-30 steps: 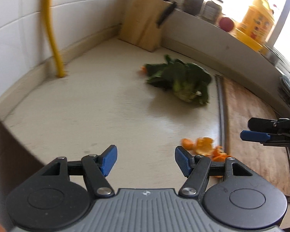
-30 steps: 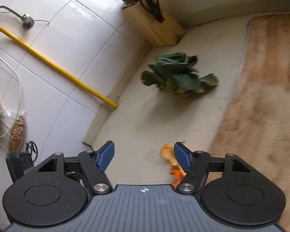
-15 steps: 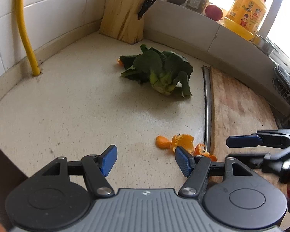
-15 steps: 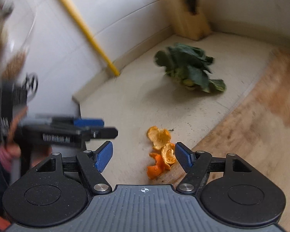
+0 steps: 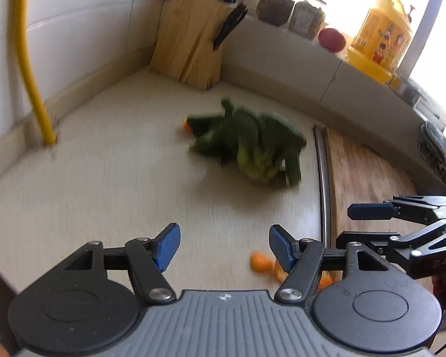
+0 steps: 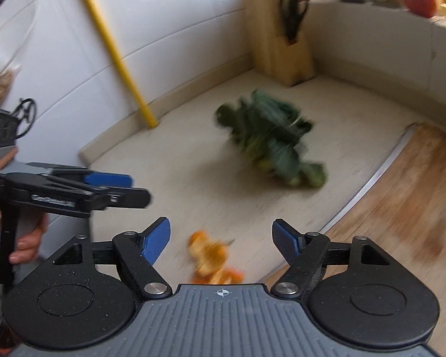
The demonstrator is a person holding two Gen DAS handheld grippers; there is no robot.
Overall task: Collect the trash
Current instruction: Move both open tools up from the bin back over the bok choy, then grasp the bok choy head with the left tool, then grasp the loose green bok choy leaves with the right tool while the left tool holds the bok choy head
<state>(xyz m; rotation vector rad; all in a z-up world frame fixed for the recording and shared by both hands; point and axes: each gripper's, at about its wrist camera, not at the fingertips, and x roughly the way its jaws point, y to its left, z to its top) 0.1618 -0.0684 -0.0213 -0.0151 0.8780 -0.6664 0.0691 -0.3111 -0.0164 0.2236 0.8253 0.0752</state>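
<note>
Orange peel pieces (image 6: 212,260) lie on the pale countertop just in front of my right gripper (image 6: 221,239), which is open and holds nothing. In the left wrist view the same orange peel (image 5: 263,263) shows partly behind the right finger of my left gripper (image 5: 224,245), also open and holding nothing. A heap of green leafy vegetable scraps (image 5: 249,151) lies farther back on the counter, with a small orange bit (image 5: 187,126) at its left end; the scraps (image 6: 272,144) appear blurred in the right wrist view. Each gripper shows in the other's view, side on.
A wooden knife block (image 5: 190,50) stands in the back corner. A yellow pipe (image 5: 29,68) runs down the tiled wall. A wooden board (image 5: 368,181) lies right of a metal strip (image 5: 322,175). Jars (image 5: 275,3), a red fruit (image 5: 331,39) and a yellow bottle (image 5: 377,41) sit on the ledge.
Both views have swung and blurred. The left gripper moved forward, so the peel now sits closer under its right finger. The right gripper turned so the peel lies between its fingers.
</note>
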